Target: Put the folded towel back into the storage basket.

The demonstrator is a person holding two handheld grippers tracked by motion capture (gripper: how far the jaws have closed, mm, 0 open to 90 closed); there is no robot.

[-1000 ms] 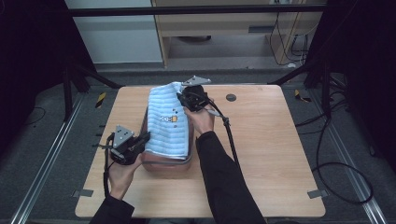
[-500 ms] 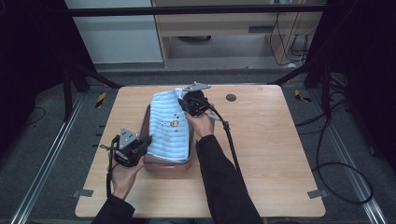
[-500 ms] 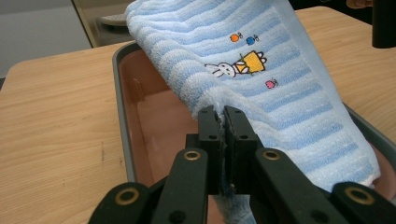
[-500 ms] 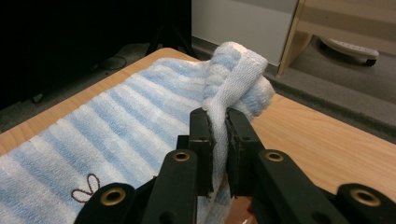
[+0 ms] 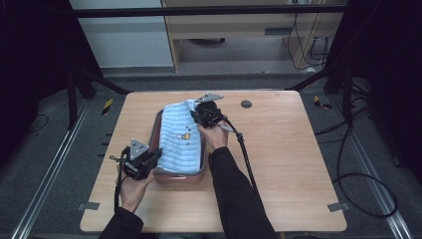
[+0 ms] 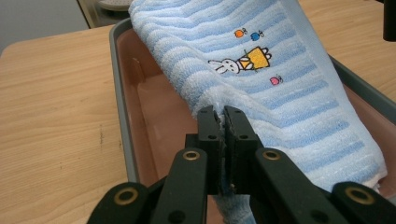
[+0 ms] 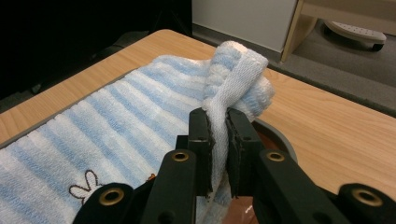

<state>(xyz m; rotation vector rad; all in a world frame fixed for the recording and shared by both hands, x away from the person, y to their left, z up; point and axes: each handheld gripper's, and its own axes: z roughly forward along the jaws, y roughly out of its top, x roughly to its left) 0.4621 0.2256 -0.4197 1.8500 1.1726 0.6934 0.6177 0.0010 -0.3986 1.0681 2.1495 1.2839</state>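
**Both grippers pinch the striped towel over the tray**

Left gripper (image 6: 223, 122) is clamped on the near corner of the blue-and-white striped towel (image 6: 280, 88), its two black jaws pressed together with a fold of terry cloth squeezed between them. In the high view the left gripper (image 5: 152, 158) sits at the near left corner of the tray (image 5: 158, 130), held in the person's left hand (image 5: 132, 186).

Right gripper (image 7: 218, 125) is closed on the far edge of the towel (image 7: 116, 126), a hem of white cloth bunched up and standing above the jaws. From above, the right gripper (image 5: 198, 115) is at the towel's far right corner, with the right hand (image 5: 215, 135) behind it and a black cable (image 5: 245, 154) trailing across the table (image 5: 293, 164).

Stretched between the two grips, the towel (image 5: 181, 137) lies lengthwise over the tray, covering most of it. A small rabbit picture (image 6: 240, 63) is stitched on the upward face. The tray's brownish inside and grey rim (image 6: 119, 116) show along the towel's left side in the left gripper view.
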